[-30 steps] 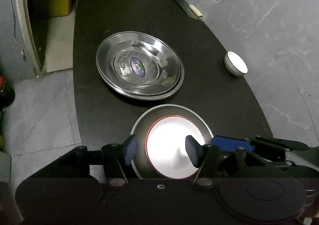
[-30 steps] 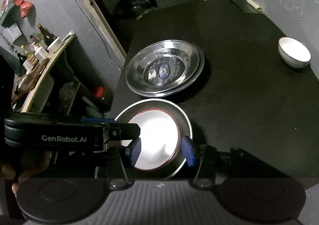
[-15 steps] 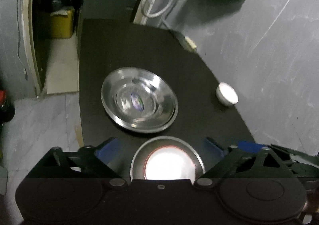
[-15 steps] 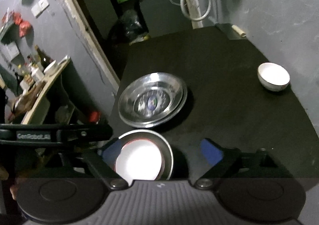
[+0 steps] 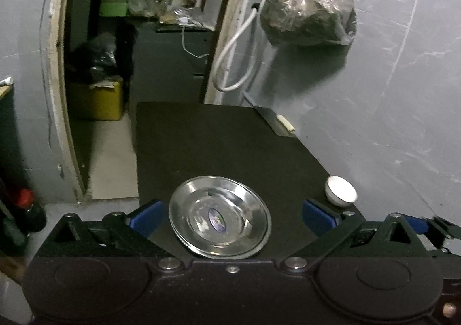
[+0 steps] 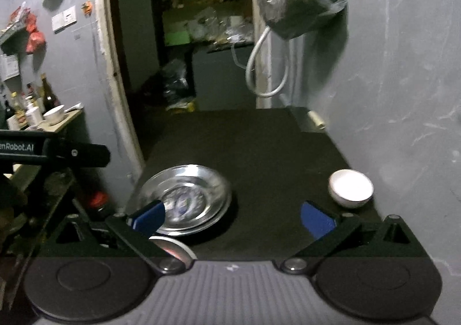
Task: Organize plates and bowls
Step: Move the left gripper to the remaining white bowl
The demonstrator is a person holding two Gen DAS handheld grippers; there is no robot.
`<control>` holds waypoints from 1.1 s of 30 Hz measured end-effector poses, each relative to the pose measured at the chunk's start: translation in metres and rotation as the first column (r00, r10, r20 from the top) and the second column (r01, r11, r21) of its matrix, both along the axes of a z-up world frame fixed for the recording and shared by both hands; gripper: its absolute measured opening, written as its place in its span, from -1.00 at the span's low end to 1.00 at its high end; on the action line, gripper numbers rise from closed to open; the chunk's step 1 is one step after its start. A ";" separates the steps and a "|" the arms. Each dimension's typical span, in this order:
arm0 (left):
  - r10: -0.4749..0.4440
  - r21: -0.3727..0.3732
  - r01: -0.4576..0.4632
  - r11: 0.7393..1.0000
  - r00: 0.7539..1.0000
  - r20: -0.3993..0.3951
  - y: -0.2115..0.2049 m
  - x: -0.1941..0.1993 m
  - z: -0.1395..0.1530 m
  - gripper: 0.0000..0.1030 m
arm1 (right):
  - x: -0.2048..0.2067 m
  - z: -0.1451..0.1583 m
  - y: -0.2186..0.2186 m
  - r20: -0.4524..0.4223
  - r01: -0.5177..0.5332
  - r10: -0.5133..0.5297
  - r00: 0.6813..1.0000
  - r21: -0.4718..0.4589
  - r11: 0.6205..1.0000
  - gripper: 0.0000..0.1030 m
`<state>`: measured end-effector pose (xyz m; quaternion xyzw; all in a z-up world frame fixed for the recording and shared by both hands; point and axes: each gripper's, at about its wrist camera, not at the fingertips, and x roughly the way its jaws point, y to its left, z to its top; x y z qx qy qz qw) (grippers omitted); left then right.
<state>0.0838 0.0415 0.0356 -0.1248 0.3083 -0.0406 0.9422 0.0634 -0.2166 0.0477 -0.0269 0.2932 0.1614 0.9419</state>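
Observation:
A stack of steel plates point(image 5: 219, 218) lies on the black table point(image 5: 216, 138), with a small white bowl point(image 5: 340, 191) to its right by the wall. My left gripper point(image 5: 232, 217) hovers above the near side of the stack, its jaws opening wide with nothing held between them. My right gripper point(image 6: 232, 218) is also opening, with only bare table point(image 6: 259, 152) between its blue pads point(image 6: 317, 221). In the right wrist view the steel plates point(image 6: 184, 201) sit to the left and the white bowl point(image 6: 350, 188) to the right. A red-rimmed white plate point(image 6: 173, 250) in a steel plate peeks out beneath the left finger.
A plastic bag point(image 5: 308, 17) and a white hose point(image 5: 233, 66) hang on the grey wall beyond the table. A doorway with a yellow box point(image 5: 95, 97) opens at the far left. A side shelf point(image 6: 43, 115) with bottles stands left of the table, a red-capped bottle point(image 6: 98, 201) below it.
Both grippers spread their jaws wide from around the red-rimmed white plate, rose and tilted upward. That plate has dropped out of the left wrist view and shows only as a sliver in the right.

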 end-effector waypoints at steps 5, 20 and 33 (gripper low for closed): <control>0.037 0.034 -0.036 0.999 0.999 -0.025 -0.009 0.011 -0.014 0.98 | 0.009 -0.015 -0.012 0.001 0.071 -0.071 0.997 -0.048 0.996 1.00; -0.082 0.085 0.088 0.992 0.994 -0.078 -0.056 0.097 -0.033 0.98 | 0.062 -0.055 -0.043 -0.260 0.236 -0.272 0.927 -0.159 0.959 1.00; -0.232 0.097 0.244 0.965 0.965 -0.125 -0.114 0.191 -0.063 0.98 | 0.140 -0.077 -0.099 -0.326 0.521 -0.516 0.792 -0.080 0.850 1.00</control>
